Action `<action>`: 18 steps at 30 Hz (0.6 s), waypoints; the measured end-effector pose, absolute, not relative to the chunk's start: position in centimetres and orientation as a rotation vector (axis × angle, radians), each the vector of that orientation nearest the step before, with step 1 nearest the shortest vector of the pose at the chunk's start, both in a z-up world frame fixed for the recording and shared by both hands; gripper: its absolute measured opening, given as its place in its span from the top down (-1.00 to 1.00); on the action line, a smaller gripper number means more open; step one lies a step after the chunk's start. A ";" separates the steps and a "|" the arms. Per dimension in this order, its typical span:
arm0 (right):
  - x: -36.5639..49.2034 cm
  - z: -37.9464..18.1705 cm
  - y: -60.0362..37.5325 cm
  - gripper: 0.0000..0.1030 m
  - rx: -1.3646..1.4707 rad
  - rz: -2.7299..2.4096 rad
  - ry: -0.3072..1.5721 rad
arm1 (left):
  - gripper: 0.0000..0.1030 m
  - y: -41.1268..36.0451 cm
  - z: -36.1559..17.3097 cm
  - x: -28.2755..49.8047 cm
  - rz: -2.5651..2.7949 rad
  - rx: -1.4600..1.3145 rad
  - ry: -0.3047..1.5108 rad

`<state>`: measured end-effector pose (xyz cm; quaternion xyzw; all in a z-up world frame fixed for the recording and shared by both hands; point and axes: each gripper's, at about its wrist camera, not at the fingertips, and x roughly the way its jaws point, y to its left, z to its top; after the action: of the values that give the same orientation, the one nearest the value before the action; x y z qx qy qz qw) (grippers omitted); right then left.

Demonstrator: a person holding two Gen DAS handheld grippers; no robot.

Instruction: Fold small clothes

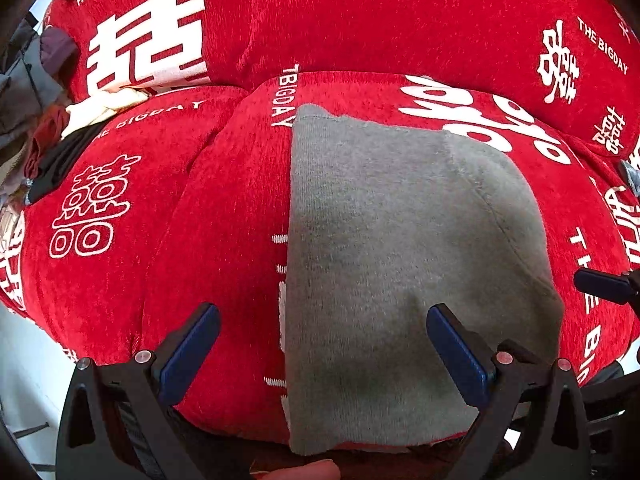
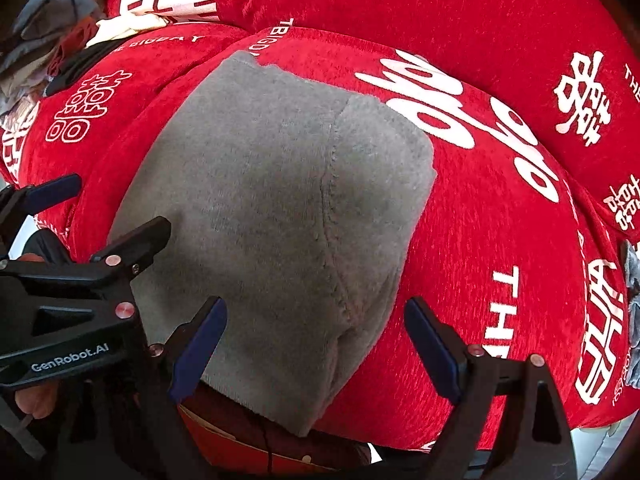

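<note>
With both my left gripper (image 1: 323, 354) and right gripper (image 2: 316, 348) spread wide and empty over the flat grey garment (image 1: 384, 264) mid-frame, I judge the next fold needs an edge pinch.

A gray garment (image 2: 276, 208) lies flat on the red cushion (image 2: 480, 240), the right tool (image 2: 316, 344) spread wide above its near edge.

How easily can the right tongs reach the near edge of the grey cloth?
Probably easily: the right tongs are open right above the grey cloth, with nothing lying on it. The left tongs are beside them, not in between.
</note>
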<state>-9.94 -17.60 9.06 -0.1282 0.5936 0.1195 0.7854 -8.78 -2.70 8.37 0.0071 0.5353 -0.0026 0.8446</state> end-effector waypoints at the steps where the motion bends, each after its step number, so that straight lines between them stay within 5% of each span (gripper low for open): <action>1: -9.8 9.1 -17.6 -0.79 -0.281 0.257 1.281 | -1.00 -2.6 8.3 -8.6 -0.005 0.012 1.132; 18: -7.7 8.7 -17.7 -0.79 -0.282 0.254 1.297 | -1.00 -2.4 7.5 -6.4 -0.010 -0.005 1.166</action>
<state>-7.70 -17.67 8.73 -0.1305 0.6003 0.1174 0.7803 -6.40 -2.35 7.46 -0.0026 0.5506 -0.0049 0.8348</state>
